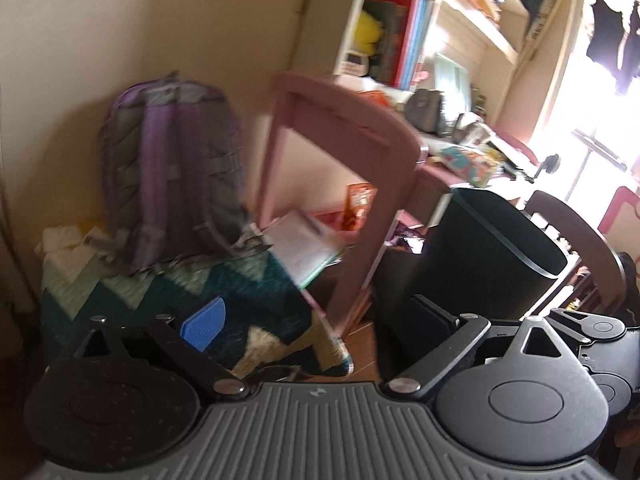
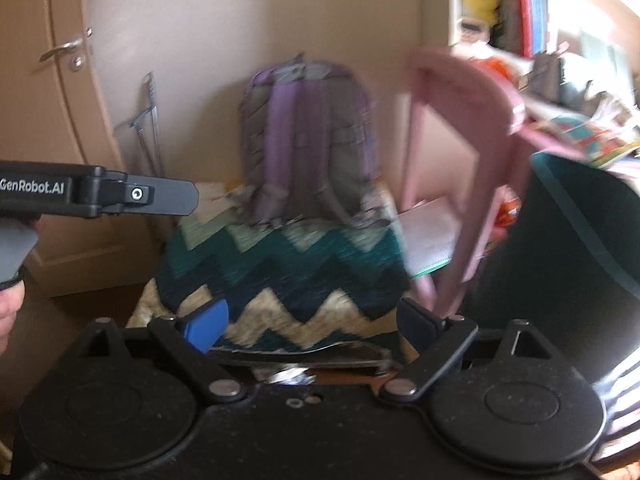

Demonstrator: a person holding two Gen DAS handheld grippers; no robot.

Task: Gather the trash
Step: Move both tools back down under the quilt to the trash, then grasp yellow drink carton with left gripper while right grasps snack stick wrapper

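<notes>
A dark green trash bin (image 1: 492, 252) stands on the floor right of a pink chair (image 1: 340, 152); it also shows at the right edge of the right wrist view (image 2: 580, 248). My left gripper (image 1: 316, 320) is open and empty, its blue pad (image 1: 204, 328) over a zigzag blanket (image 1: 240, 292). My right gripper (image 2: 312, 324) is open and empty above the same blanket (image 2: 288, 264). A crumpled silvery scrap (image 2: 286, 376) lies just below the right gripper's fingers, by a dark flat object (image 2: 304, 354). The left gripper's body (image 2: 100, 194) shows at the left of the right wrist view.
A purple and grey backpack (image 2: 308, 140) leans on the wall on top of the blanket. Papers (image 1: 304, 244) lie on the pink chair's seat. A cluttered desk (image 1: 472, 152) and shelves (image 1: 400, 40) are at the right, a door (image 2: 52, 80) at the left.
</notes>
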